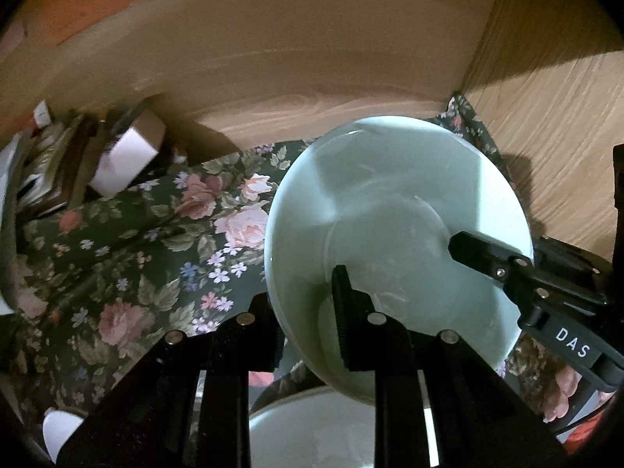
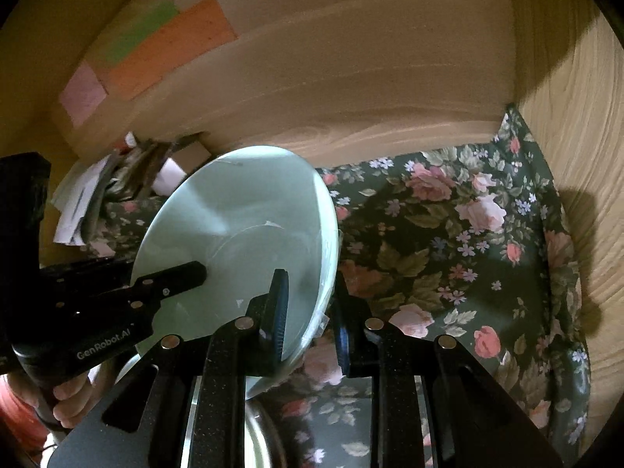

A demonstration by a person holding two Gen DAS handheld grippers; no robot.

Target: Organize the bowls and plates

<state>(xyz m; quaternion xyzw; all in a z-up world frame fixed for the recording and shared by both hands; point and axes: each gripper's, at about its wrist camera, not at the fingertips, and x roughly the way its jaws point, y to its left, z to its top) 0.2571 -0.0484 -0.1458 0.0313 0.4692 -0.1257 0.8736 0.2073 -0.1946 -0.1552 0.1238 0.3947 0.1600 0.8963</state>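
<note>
The pale green bowl (image 1: 394,210) hangs tilted above the floral cloth (image 1: 128,257), and you pinch its near rim from both sides, left hand-held gripper (image 1: 308,312) and right hand-held gripper (image 2: 312,312).

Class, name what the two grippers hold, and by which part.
Both hold the pale green bowl by its rim: left gripper and right gripper on opposite sides.
</note>
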